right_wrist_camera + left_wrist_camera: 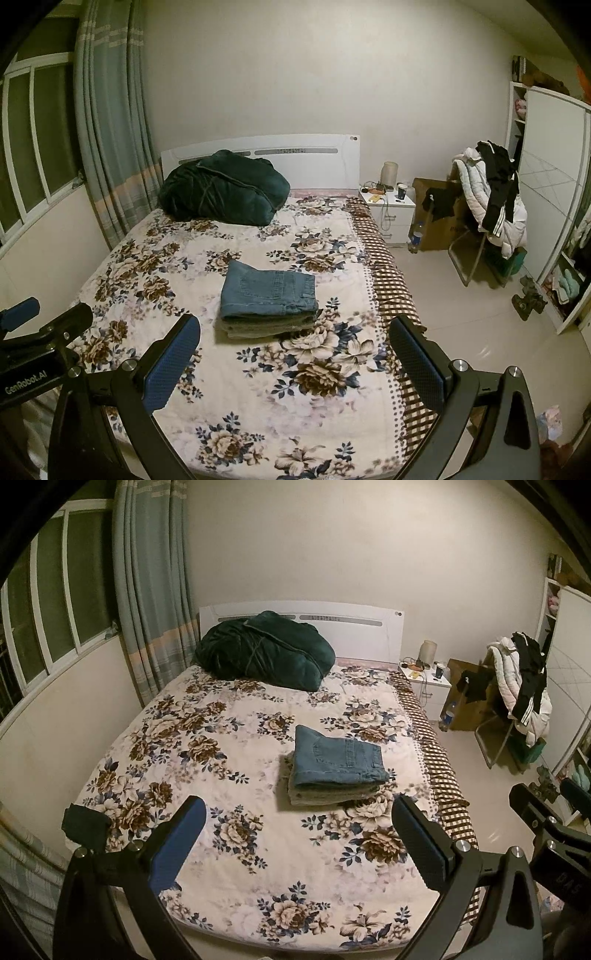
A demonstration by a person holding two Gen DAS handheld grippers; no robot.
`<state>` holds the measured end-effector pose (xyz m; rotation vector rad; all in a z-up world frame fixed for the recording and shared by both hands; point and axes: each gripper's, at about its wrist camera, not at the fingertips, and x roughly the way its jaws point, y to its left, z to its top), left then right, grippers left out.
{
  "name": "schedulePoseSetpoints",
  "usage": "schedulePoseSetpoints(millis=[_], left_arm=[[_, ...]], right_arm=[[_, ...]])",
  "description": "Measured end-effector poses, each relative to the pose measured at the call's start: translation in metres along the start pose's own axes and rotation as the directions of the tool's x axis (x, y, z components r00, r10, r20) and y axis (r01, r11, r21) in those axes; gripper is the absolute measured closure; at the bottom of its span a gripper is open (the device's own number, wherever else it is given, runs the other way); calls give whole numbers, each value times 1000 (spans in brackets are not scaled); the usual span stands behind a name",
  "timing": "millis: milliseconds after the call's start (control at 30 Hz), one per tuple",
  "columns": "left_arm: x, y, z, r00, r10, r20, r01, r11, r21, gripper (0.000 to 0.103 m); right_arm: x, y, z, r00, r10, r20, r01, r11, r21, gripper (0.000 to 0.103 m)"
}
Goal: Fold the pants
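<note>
Pants: folded blue jeans (338,762) lie on top of a small stack of folded clothes (325,796), toward the right side of the flowered bed (207,716).
Left gripper (299,849): fingers spread wide, holding nothing, above the near part of the bed.
Right gripper (295,363): fingers spread wide, holding nothing, short of the stack.
Head of bed: dark green blanket (264,651) heaped by the headboard.

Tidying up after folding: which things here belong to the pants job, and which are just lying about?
Job: jeans, grey pants under them, left gripper, right gripper.
Lying about: green quilt, clothes on chair, bottle, nightstand.
</note>
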<state>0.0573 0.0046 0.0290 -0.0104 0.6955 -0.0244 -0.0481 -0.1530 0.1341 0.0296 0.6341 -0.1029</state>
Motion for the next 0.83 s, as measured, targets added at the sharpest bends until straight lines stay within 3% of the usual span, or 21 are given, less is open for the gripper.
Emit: schedulePoseSetpoints(millis=[833], left_arm=[[-11,5,0,1000,13,18,-13,1000,-10,0]], right_arm=[[0,-1,-2,1000,0,0,0,1000,-2,0]])
